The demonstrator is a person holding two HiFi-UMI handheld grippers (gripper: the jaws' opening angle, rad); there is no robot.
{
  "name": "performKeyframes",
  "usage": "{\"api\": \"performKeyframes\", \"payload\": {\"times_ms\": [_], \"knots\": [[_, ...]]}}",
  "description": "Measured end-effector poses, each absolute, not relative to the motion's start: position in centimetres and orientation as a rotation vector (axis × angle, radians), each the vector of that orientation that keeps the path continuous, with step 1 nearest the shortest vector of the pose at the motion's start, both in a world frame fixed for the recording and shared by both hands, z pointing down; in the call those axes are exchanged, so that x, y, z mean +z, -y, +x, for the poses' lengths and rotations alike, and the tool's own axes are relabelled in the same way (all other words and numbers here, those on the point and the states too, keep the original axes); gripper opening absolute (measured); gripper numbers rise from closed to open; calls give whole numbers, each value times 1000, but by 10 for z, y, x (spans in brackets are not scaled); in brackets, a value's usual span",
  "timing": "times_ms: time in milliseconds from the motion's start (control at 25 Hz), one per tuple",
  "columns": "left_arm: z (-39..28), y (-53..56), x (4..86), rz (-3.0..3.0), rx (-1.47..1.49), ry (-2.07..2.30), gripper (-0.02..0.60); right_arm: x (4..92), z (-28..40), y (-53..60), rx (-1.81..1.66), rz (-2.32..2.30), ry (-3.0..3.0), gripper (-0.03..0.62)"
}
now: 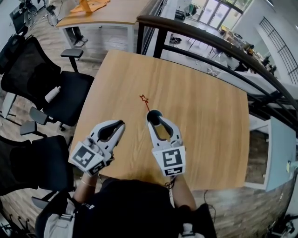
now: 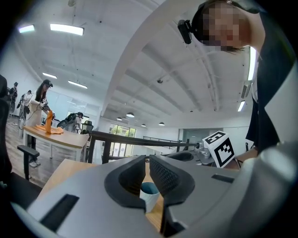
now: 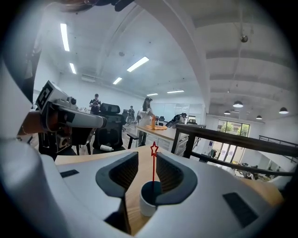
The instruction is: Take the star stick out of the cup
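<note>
A white cup with a dark inside stands in the middle of the wooden table. A thin red star stick rises from it and leans to the far left. My right gripper is right over the cup and open. In the right gripper view the star stick stands upright between the spread jaws, closer to the right pad, and the cup sits below them. My left gripper hovers left of the cup, shut on nothing. The left gripper view shows the cup beyond those jaws.
Black office chairs stand off the table's left edge. A black railing runs past the far edge, and a second desk stands at the far left. People are in the background around that desk.
</note>
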State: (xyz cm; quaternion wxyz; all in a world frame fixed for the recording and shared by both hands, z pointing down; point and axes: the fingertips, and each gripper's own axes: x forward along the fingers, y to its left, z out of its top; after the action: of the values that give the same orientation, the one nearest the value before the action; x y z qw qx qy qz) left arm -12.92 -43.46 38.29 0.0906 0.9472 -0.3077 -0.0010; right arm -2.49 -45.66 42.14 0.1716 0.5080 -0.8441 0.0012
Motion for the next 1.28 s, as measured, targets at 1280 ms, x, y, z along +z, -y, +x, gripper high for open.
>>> {"api": "performKeyframes", "payload": {"times_ms": [1280], "knots": [[-161,502,422,2669,-62,920,23,494,-42,544,165,1397,2251,115]]}}
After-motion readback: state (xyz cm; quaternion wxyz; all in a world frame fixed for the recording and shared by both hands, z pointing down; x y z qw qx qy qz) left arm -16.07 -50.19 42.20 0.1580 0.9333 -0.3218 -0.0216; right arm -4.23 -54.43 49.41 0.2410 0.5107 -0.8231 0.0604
